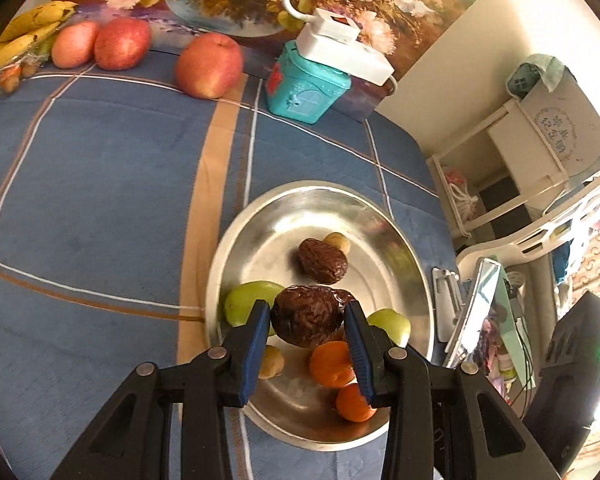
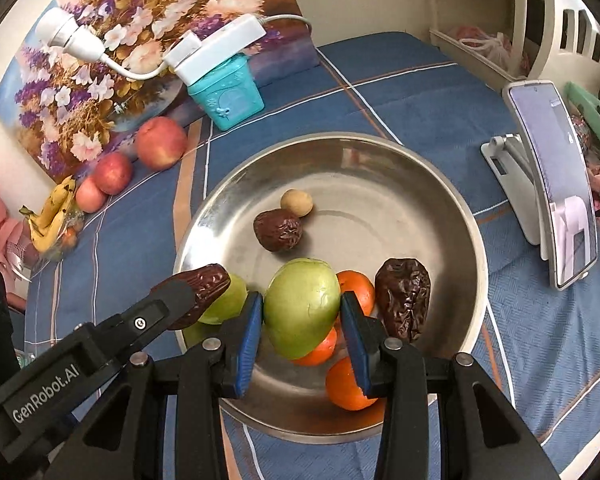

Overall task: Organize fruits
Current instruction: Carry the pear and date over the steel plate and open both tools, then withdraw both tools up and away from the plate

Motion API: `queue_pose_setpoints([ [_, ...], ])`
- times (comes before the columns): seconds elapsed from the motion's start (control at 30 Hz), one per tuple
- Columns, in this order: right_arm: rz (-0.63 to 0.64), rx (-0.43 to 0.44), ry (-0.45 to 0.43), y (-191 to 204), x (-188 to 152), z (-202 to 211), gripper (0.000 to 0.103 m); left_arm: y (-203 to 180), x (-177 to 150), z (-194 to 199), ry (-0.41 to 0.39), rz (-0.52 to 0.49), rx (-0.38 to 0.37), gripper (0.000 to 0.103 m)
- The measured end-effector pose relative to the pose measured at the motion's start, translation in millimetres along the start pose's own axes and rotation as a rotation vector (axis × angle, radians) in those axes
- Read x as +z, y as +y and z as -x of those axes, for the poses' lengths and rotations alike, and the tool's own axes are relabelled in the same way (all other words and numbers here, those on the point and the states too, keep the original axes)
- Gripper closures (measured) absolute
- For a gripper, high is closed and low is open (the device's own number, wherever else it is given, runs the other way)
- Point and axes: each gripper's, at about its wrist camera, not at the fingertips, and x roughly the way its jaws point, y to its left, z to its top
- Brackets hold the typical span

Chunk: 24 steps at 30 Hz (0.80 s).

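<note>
1. Far left, against the flower painting (image 2: 100,60), I see a bunch of bananas (image 2: 54,216) and a row of three red apples (image 2: 161,143) lying on the blue checked tablecloth (image 1: 80,200).
2. Next over, a teal tin (image 2: 228,98) stands near the painting with a white power strip (image 2: 216,50) resting on top of it.
3. My left gripper (image 1: 306,314) has its blue pads closed narrowly around a wrinkled brown date (image 1: 304,316), pinching it from both sides above the steel bowl (image 2: 440,208).
4. In the right wrist view that same date pokes out past the left gripper's black finger, over the bowl's left rim, just beside a green fruit (image 2: 224,300).
5. My right gripper (image 2: 302,312) grips a larger green fruit (image 2: 302,306) between its pads, both pads touching its sides; whether it is lifted clear of the bowl floor I cannot tell.
6. Inside the bowl, toward the back, a second date (image 2: 278,230) lies touching a small tan round fruit (image 2: 296,202).
7. Behind and below the held green fruit sit three orange mandarins (image 2: 350,384), close together.
8. Just right of them a third date (image 2: 404,298) leans against the bowl's inner wall.
9. Far right, a phone (image 2: 556,196) stands tilted on a white stand (image 2: 508,156), well apart from the bowl.
</note>
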Motion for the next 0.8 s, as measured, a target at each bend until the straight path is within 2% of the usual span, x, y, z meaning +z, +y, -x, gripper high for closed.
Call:
queue_pose_setpoints([
  [0.2, 0.007, -0.012, -0.01, 1, 2, 1, 0.062, -4, 1, -5, 0.006, 0.002, -0.015, 0.06],
  [0.33, 0.0, -0.013, -0.01, -2, 3, -1, 0.061, -3, 2, -5, 0.006, 0.002, -0.008, 0.052],
  [0.47, -0.004, -0.015, -0.013, -3, 4, -1, 0.061, 0, 3, -1, -0.001, 0.013, -0.011, 0.052],
  [0.57, 0.004, -0.013, -0.027, -2, 5, 2, 0.061, 2, 3, 4, -0.014, 0.002, 0.017, 0.052],
  [0.7, 0.006, -0.01, -0.032, -2, 5, 5, 0.061, 10, 3, 10, -0.025, 0.004, 0.075, 0.044],
  [0.8, 0.01, -0.013, -0.032, -2, 3, 6, 0.06, 23, 3, 14, -0.033, 0.012, 0.171, 0.036],
])
